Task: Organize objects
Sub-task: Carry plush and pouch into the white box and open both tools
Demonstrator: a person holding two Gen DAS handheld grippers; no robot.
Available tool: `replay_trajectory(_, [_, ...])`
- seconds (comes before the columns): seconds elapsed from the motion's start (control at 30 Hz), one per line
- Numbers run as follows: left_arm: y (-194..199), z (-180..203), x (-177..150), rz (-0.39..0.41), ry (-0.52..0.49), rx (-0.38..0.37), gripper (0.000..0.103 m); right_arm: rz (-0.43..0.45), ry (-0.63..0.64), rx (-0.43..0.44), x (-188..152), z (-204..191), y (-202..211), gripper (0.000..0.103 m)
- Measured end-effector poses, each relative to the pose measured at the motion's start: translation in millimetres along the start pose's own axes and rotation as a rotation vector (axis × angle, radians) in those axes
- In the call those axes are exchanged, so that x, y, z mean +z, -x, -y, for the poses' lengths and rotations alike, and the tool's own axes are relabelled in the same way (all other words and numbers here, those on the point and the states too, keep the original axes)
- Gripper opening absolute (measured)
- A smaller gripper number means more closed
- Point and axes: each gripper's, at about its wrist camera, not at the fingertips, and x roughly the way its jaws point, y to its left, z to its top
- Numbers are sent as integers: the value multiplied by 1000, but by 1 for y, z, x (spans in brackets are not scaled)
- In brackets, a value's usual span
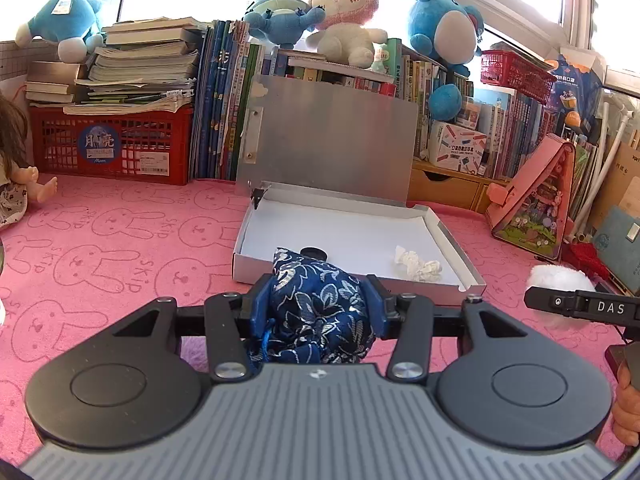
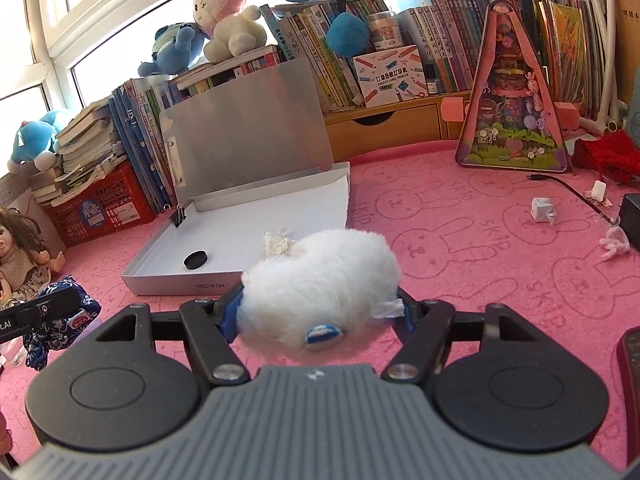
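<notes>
Both loads look soft and light: the left claw (image 1: 318,308) squeezes the blue floral pouch (image 1: 320,312) mid-body, the right claw (image 2: 316,312) the white fluffy toy (image 2: 324,288).

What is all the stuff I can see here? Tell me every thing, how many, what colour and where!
Box: one, silver, lid open, on the pink mat.
Round disc: one, black, inside the box.
Crumpled paper: one, white, inside the box.
Binder clip: one, black, on the box's back corner.
Bunny plush: one, white and pink, on top of the books.
Blue plush toys: several, along the window.
Crate: one, red, under stacked books.
Doll: one, brown hair, at the mat's left edge.
Triangular toy house: one, pink, against the books.
Pouch: one, dark blue floral, in the left claw.
Fluffy toy: one, white, in the right claw.
</notes>
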Motion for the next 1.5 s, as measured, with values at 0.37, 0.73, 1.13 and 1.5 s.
replay_trajectory(0.37, [-46, -4, 38, 4, 16, 29, 54, -25, -19, 21, 31, -2, -29, 72])
replay_trajectory(0.73, [-109, -11, 61, -36, -3, 91, 54, -61, -8, 32, 54, -11, -66, 72])
replay_trajectory(1.13, [-172, -24, 58, -92, 2, 111, 54, -100, 33, 8, 64, -26, -119, 72])
replay_trajectory(1.5, [-208, -29, 66, -179, 28, 91, 54, -156, 42, -22, 63, -31, -159, 72])
